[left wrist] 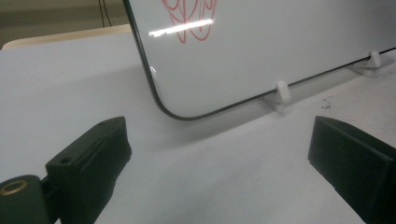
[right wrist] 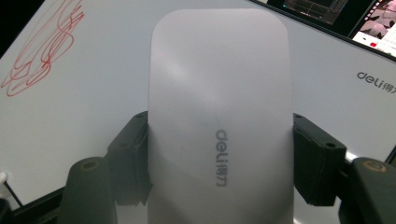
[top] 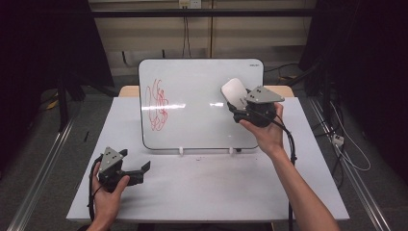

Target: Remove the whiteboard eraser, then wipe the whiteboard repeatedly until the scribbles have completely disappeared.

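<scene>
A white whiteboard [top: 202, 106] stands upright on the table, with a red scribble [top: 158, 105] on its left part. My right gripper [top: 237, 107] is raised in front of the board's upper right, shut on a white eraser [top: 234, 92]. In the right gripper view the eraser [right wrist: 219, 116], marked "deli", sits clamped between both jaws, facing the board [right wrist: 93, 84] with the scribble [right wrist: 44, 46] far to its left. My left gripper [top: 134, 161] rests low at the table's front left, open and holding nothing. Its view [left wrist: 219, 154] looks at the board's lower corner [left wrist: 187, 93].
The white table [top: 202, 187] has bare room in front of the board. Two small white feet [left wrist: 281, 93] [left wrist: 373, 60] hold the board's bottom edge. Cables [top: 346, 149] lie on the floor at the right, and metal rails [top: 43, 163] run along both sides.
</scene>
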The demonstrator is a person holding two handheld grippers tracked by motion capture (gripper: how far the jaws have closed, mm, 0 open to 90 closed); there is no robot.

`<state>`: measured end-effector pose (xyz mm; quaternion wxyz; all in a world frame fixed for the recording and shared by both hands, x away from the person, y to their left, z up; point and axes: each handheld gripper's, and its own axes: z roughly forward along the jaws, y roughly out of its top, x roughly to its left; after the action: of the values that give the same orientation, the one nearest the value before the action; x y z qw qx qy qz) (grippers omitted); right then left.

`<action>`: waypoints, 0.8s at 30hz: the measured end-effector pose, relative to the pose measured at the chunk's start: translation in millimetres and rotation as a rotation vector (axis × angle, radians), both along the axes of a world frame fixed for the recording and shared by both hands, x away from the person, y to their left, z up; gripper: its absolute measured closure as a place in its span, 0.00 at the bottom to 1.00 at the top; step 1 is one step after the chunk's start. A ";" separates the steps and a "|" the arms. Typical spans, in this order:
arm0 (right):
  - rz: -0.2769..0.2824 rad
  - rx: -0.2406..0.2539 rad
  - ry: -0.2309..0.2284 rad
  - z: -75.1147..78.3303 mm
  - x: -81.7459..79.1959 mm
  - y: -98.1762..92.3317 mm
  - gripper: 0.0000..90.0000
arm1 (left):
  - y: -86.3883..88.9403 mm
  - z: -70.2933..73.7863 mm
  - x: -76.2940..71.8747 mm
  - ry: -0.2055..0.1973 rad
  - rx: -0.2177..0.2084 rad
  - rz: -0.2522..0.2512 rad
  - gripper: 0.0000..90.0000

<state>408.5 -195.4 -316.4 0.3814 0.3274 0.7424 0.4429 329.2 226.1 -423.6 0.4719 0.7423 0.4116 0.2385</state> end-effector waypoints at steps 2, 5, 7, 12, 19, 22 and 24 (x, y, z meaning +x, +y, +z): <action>0.008 0.000 -0.001 -0.3 -1.6 2.1 0.35 | 0.0 -0.1 -0.1 0.000 -0.001 0.001 0.06; 0.014 -0.002 -0.006 -0.5 -3.4 5.0 0.35 | -0.2 -0.4 0.0 0.000 -0.006 0.003 0.06; 0.016 -0.001 -0.006 -0.4 -4.1 6.5 0.35 | 0.1 -0.5 0.1 0.000 -0.004 0.004 0.06; 0.028 -0.003 -0.009 -0.8 -4.3 11.6 0.35 | -0.5 -0.4 0.4 0.002 0.002 0.000 0.06; 0.047 -0.027 -0.014 -1.4 -2.5 23.8 0.35 | 2.9 -2.2 1.4 0.009 -0.010 0.007 0.06; 0.054 -0.026 -0.011 -1.8 -0.5 29.5 0.35 | 2.9 -1.5 1.4 0.006 -0.015 0.005 0.06; 0.062 -0.031 -0.012 -2.7 0.5 34.4 0.35 | 2.5 -0.5 0.8 0.000 -0.013 0.003 0.06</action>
<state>409.0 -161.0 -319.1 0.3769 0.2959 0.7566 0.4450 330.1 228.6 -424.1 0.4765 0.7384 0.4144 0.2366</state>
